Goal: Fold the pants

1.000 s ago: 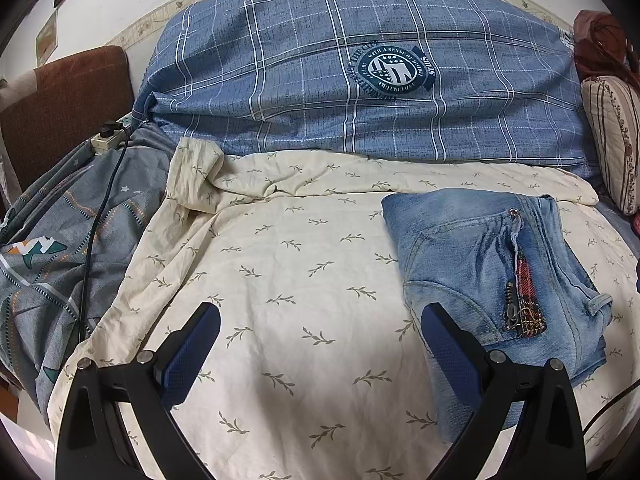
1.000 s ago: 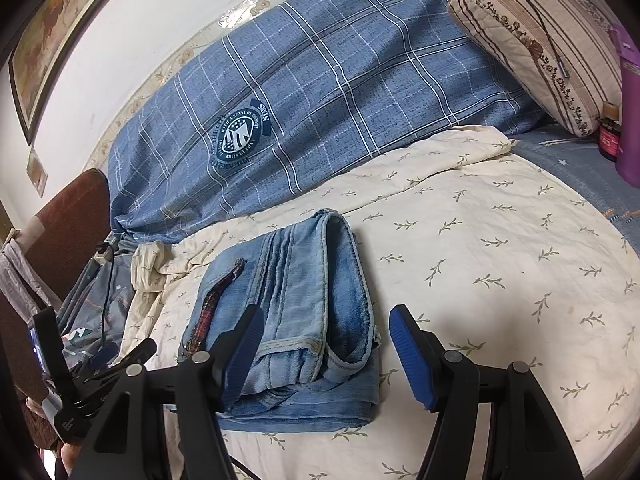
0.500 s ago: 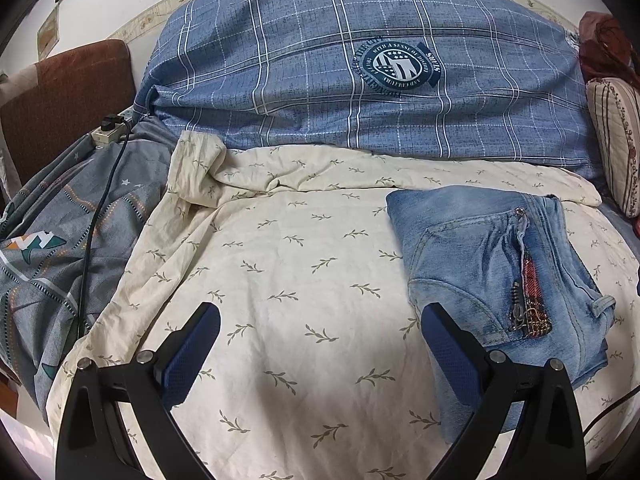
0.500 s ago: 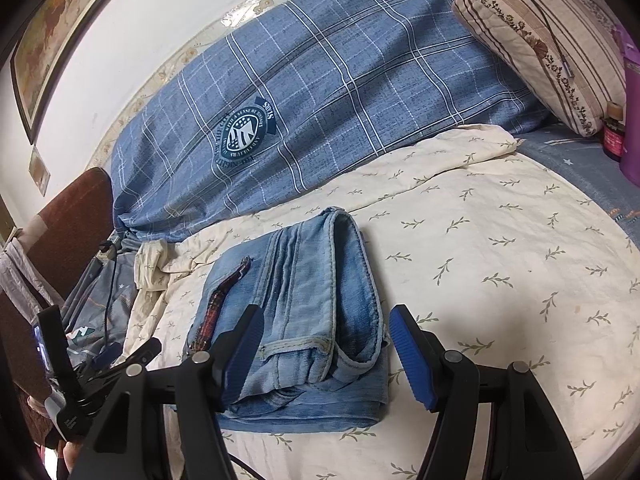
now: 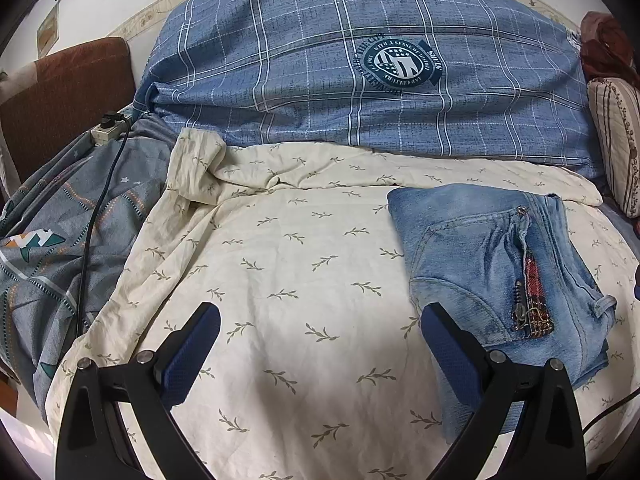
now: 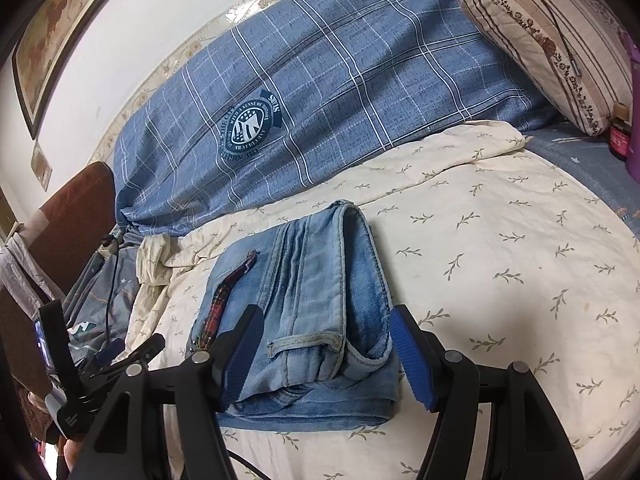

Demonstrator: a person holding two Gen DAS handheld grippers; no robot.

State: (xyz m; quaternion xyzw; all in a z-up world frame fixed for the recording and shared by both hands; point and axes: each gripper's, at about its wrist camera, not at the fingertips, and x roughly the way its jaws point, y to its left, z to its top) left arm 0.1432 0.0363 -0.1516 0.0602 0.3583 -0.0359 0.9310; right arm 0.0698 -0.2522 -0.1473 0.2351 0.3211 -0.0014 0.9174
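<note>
Jeans (image 6: 316,300) folded, both grippers open.

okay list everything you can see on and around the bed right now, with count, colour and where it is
jeans: one, light blue, folded on the sheet.
sheet: one, cream with leaf print, over the bed.
duvet: one, blue plaid with a round badge, bunched against the wall.
pillow: one, beige striped, far right.
blanket: one, grey patterned, left edge.
power strip: one, white, black cable plugged in, far left.
bottle: one, dark, beside the pillow.
left gripper: black, blue pads, open over bare sheet.
right gripper: black, blue pads, open around the jeans' near end.
</note>
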